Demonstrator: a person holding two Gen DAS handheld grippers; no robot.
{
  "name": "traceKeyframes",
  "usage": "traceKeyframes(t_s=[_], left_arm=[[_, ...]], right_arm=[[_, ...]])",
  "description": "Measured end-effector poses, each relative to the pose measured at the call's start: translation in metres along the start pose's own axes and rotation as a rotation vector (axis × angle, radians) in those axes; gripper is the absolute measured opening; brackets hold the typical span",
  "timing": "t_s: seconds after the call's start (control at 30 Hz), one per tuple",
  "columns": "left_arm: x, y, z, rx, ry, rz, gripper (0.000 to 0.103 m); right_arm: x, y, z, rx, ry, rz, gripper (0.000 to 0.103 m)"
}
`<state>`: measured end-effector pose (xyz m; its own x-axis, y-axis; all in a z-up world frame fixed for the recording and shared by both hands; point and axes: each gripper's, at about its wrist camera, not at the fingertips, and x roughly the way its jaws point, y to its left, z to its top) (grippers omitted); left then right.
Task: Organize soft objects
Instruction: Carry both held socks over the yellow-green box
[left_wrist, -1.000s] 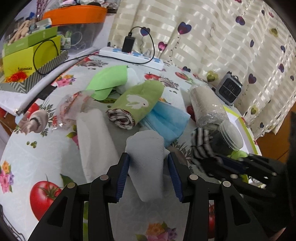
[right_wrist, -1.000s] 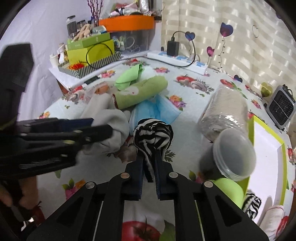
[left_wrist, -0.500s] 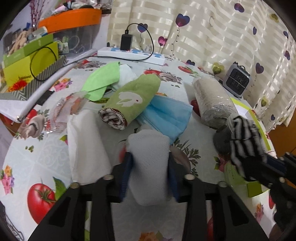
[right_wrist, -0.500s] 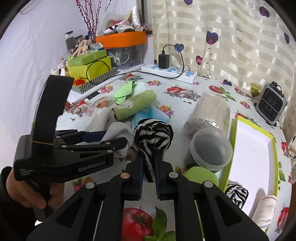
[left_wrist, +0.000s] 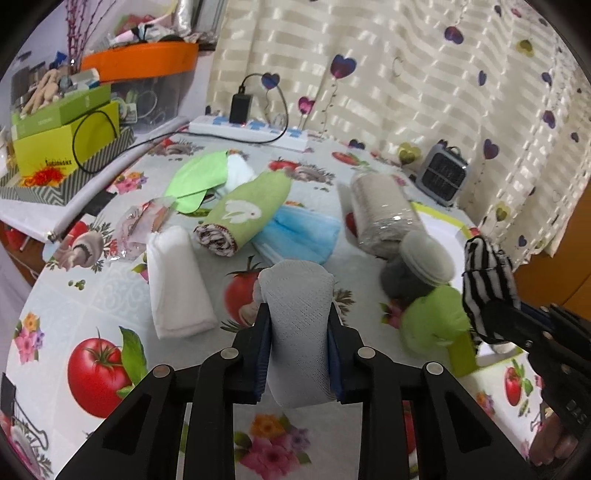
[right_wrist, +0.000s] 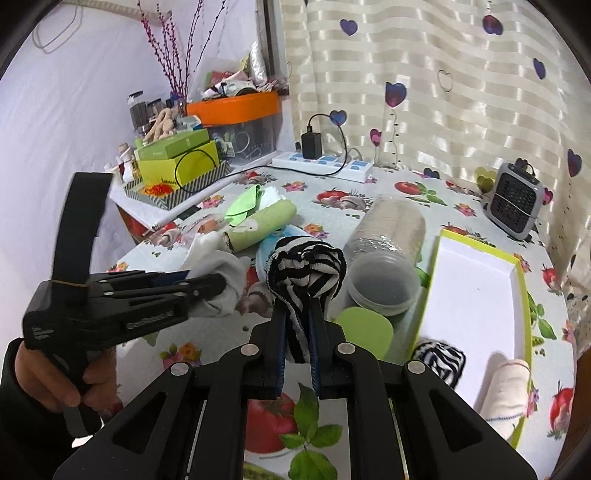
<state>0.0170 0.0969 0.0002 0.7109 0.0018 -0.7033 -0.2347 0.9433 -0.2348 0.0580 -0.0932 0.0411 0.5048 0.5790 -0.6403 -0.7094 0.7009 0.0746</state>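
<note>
The left gripper (left_wrist: 298, 354) is closing its jaws on a white cloth roll (left_wrist: 297, 332), lifted above the table (left_wrist: 74, 295) near its front edge. The right gripper (right_wrist: 297, 354) pinches a striped sock (right_wrist: 306, 269) beside the white tray (right_wrist: 476, 295).

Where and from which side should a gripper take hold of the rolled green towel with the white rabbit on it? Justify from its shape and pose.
Grip the green towel across its middle, from above, jaws spanning the roll's width. It lies flat as a long cylinder, its spiral end toward the left wrist camera; the blue masks crowd its right side.
</note>
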Motion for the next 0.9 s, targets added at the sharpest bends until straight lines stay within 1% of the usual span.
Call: traceKeyframes(t_s=[0.17,0.43,0.9], left_arm=[[-0.015,-0.013,-0.002,0.018,-0.017,-0.034,0.025],[-0.026,-0.028,-0.006,0.045,-0.024,-0.069,0.025],[-0.035,-0.043,-0.013,0.088,-0.019,-0.1,0.025]], right_arm=[[-0.015,-0.008,-0.005,0.026,-0.021,-0.006,0.011],[-0.037,-0.026,-0.014,0.077,-0.049,-0.04,0.011],[-0.051,-0.042,-0.026,0.126,-0.056,-0.073,0.011]])
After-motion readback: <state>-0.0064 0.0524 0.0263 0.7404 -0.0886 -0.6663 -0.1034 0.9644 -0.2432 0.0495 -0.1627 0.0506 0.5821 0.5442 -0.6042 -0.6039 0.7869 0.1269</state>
